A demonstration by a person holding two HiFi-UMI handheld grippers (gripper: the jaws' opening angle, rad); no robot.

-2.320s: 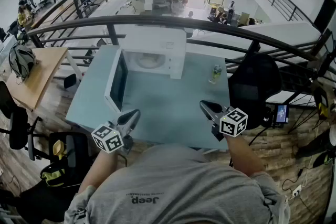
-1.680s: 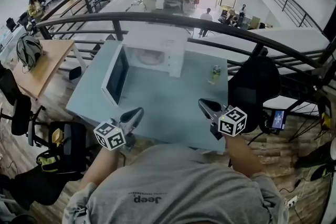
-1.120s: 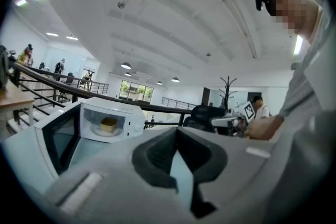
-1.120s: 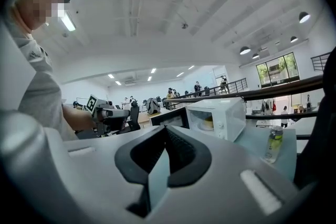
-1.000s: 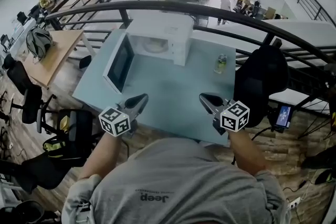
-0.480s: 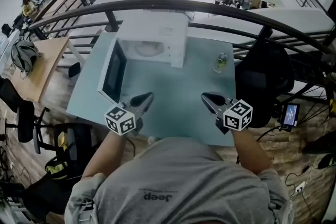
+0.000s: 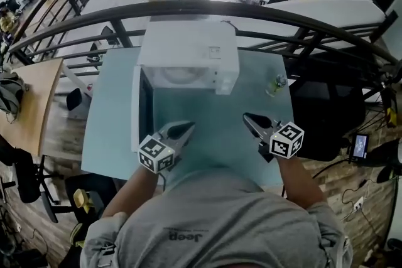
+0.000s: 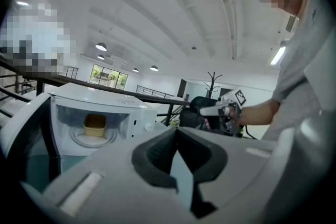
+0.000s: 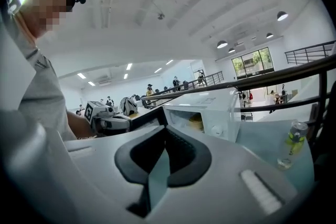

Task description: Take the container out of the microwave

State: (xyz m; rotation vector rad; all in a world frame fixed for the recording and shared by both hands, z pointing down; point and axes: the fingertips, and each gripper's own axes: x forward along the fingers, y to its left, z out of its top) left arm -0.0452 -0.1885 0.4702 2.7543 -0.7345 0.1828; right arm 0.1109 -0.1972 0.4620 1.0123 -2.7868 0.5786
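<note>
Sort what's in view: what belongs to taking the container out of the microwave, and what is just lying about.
Job in hand:
microwave, its open door, the yellowish container inside, left hand-held gripper and right hand-held gripper, both shut and empty.

Lying about:
bottle on the table, black chair beside the table.

The white microwave (image 7: 188,53) stands at 12 o'clock on the pale blue table (image 7: 213,128), its door (image 7: 143,107) hinged at 9 o'clock and swung wide open towards 6 o'clock. Inside, a small yellowish container (image 8: 95,125) sits upright on the turntable (image 8: 94,137).
</note>
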